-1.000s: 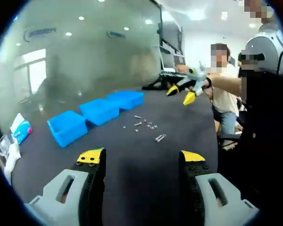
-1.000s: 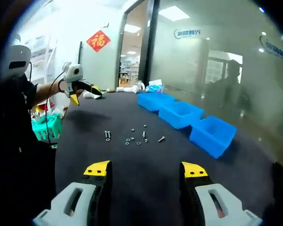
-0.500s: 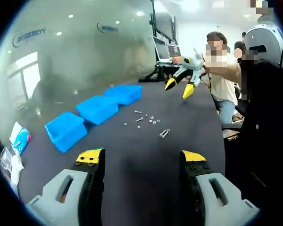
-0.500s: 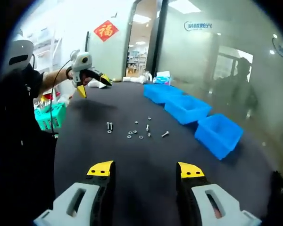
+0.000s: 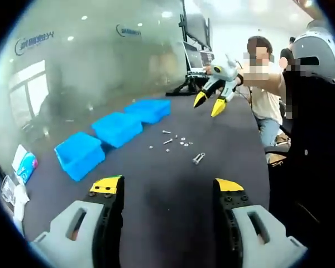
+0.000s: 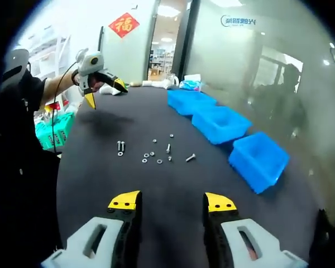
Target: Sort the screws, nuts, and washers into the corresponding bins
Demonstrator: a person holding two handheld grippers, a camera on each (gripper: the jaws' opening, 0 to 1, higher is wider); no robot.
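Dark matting [image 6: 100,139] is seen carrying loose fasteners [image 6: 151,153] at frame centre, three blue bins [image 6: 218,123] at right; both grippers [image 6: 172,202] [image 5: 163,184] are held parted and empty, and tiny washers could be mis-pinched.

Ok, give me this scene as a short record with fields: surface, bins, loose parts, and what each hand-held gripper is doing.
surface: dark table
bins: three blue bins in a row along one side of the table, contents not visible
loose parts: small screws, nuts and washers scattered mid-table beside the bins, none sorted as far as visible
left hand-held gripper: open, holding nothing, held above the table
right hand-held gripper: open, holding nothing, held above the table
other: a second person sits at the table's far end
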